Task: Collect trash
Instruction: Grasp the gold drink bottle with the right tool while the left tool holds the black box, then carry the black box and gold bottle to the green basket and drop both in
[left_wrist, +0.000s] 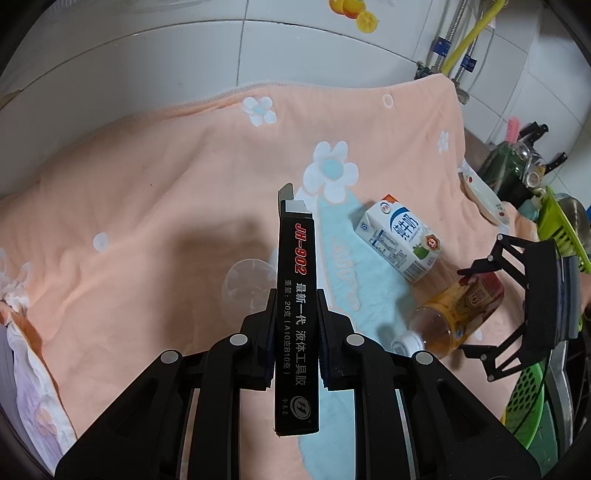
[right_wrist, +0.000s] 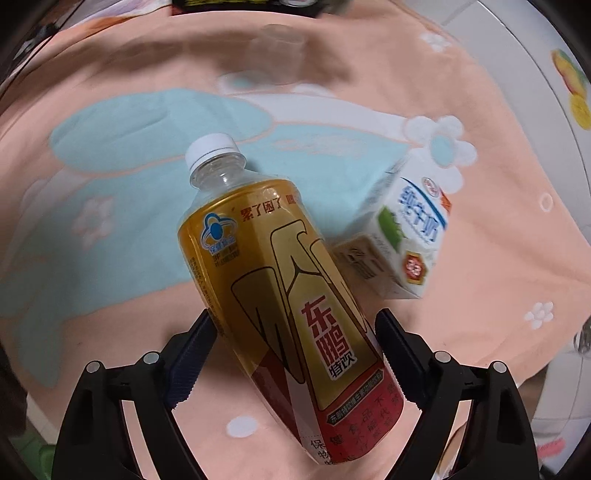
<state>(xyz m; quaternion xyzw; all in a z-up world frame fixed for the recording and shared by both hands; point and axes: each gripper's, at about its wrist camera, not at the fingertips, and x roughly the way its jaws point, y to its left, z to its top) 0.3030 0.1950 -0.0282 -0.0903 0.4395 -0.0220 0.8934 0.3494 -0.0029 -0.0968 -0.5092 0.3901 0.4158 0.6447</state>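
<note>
The peach floral blanket (left_wrist: 147, 192) covers the work surface up to the white tiled wall (left_wrist: 147, 66). The yellow drink bottle (right_wrist: 280, 291) lies on it, long axis diagonal, white cap (right_wrist: 211, 147) pointing away from the right gripper (right_wrist: 295, 354). That gripper points steeply down, jaws wide, straddling the bottle's lower body; pad contact cannot be confirmed. The milk carton (right_wrist: 402, 236) lies touching the bottle's side. The left gripper (left_wrist: 295, 325) is clamped on a black glue box (left_wrist: 296, 314), long axis running away from the camera. A clear plastic cup (left_wrist: 245, 284) lies beside it.
</note>
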